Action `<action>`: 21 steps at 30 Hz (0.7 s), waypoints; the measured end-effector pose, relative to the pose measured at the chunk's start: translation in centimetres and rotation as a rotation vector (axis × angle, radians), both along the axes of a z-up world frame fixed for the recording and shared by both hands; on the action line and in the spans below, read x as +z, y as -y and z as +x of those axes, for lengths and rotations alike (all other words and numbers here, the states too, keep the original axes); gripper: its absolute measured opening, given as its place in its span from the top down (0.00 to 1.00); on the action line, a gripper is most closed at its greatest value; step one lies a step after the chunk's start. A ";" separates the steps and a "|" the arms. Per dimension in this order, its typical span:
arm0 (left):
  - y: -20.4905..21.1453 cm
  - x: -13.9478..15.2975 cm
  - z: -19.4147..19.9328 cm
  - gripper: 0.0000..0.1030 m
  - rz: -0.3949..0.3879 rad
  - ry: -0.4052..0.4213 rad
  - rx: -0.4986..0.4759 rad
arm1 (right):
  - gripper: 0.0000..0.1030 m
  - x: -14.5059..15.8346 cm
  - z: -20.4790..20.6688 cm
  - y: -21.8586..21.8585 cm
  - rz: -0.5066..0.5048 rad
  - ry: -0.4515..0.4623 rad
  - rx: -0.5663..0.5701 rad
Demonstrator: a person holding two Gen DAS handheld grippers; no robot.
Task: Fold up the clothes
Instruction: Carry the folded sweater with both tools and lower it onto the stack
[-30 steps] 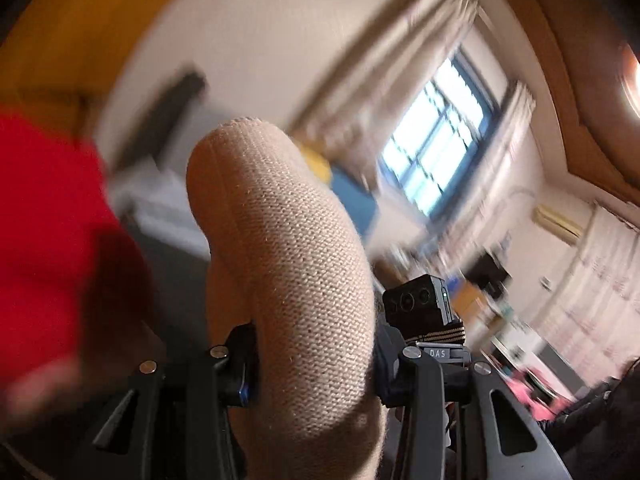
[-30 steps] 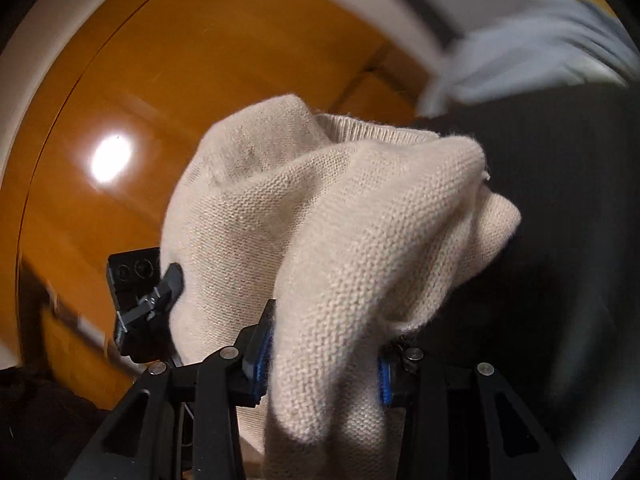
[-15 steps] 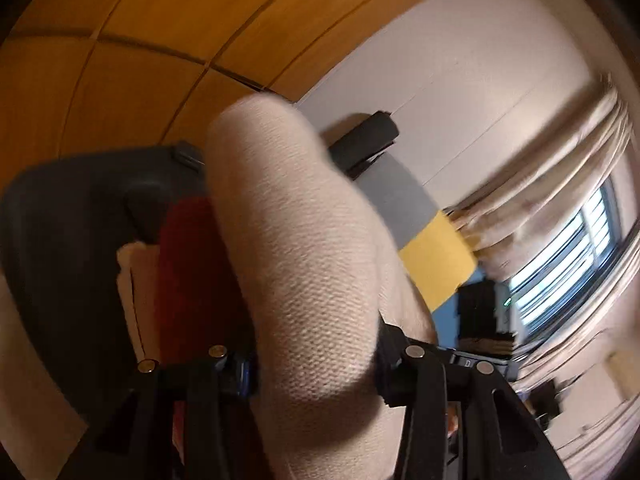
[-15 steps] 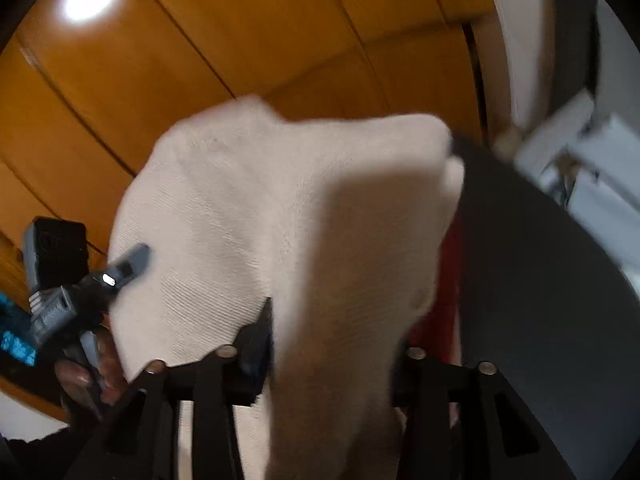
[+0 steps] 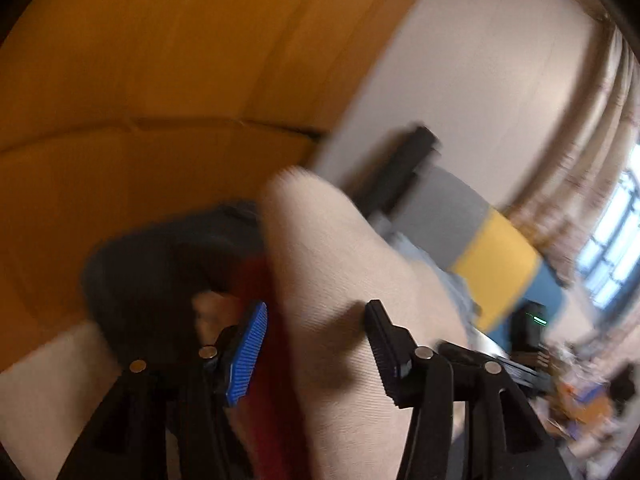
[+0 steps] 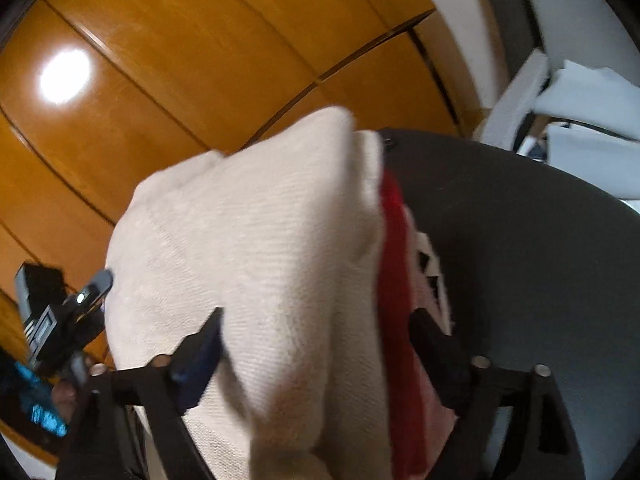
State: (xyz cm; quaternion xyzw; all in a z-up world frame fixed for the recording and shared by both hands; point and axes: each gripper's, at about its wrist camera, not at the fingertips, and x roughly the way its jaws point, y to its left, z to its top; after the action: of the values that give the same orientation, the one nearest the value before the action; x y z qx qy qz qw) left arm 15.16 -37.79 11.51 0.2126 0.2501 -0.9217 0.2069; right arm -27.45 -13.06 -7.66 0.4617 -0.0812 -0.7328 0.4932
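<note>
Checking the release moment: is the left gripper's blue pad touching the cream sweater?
Apart. The left wrist view shows the blue pad clear of the cream sweater, with red cloth showing between them; the jaws are opening.

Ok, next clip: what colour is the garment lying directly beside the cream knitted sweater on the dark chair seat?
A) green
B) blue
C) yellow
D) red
D: in the right wrist view a red garment lies against the right edge of the cream knitted sweater on the dark chair seat.
</note>
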 end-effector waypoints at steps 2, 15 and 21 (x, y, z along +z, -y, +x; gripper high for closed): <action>-1.5 1.3 0.3 0.52 -0.069 -0.049 -0.038 | 0.11 2.3 0.6 -1.6 0.010 -0.140 -0.041; -1.8 -4.5 -6.6 0.52 -0.293 0.153 -0.064 | 0.09 -0.5 6.5 5.3 0.112 -0.366 0.199; -3.3 -3.0 -4.0 0.51 -0.305 0.093 -0.048 | 0.06 0.3 8.3 7.1 0.069 -0.422 0.127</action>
State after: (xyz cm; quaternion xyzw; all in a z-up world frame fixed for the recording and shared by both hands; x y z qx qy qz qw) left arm 11.20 -34.51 8.53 0.2271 0.0921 -0.9427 0.2263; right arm -19.18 -20.17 -7.31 0.3190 0.0783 -0.7830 0.5282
